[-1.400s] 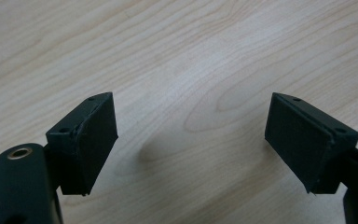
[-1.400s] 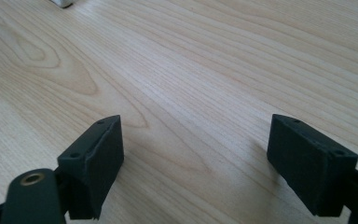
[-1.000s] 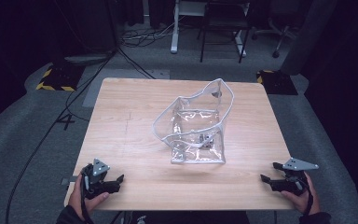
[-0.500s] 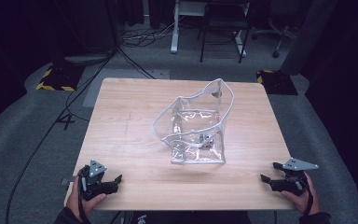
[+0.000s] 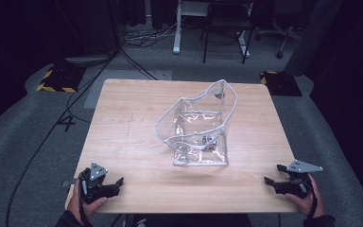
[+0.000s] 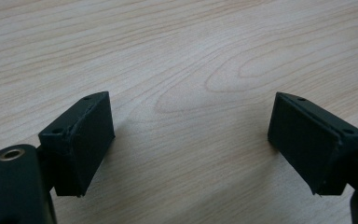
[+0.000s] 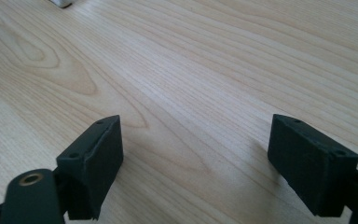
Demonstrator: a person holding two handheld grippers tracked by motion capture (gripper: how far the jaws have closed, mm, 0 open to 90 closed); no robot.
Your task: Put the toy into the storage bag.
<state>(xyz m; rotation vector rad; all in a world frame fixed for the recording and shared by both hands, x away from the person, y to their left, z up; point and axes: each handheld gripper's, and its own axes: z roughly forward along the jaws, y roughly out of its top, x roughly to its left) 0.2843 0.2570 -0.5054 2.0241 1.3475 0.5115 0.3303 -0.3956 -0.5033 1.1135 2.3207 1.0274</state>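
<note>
Jaws spread wide and empty on both: left gripper (image 5: pixel 116 182) low over the desk's (image 5: pixel 127 123) near-left corner, right gripper (image 5: pixel 270 182) at the near-right edge. Clear plastic bag (image 5: pixel 198 125) stands mouth-open mid-desk, well apart from both, something small and dark inside. Cables (image 5: pixel 52 132) run across the floor left.
</note>
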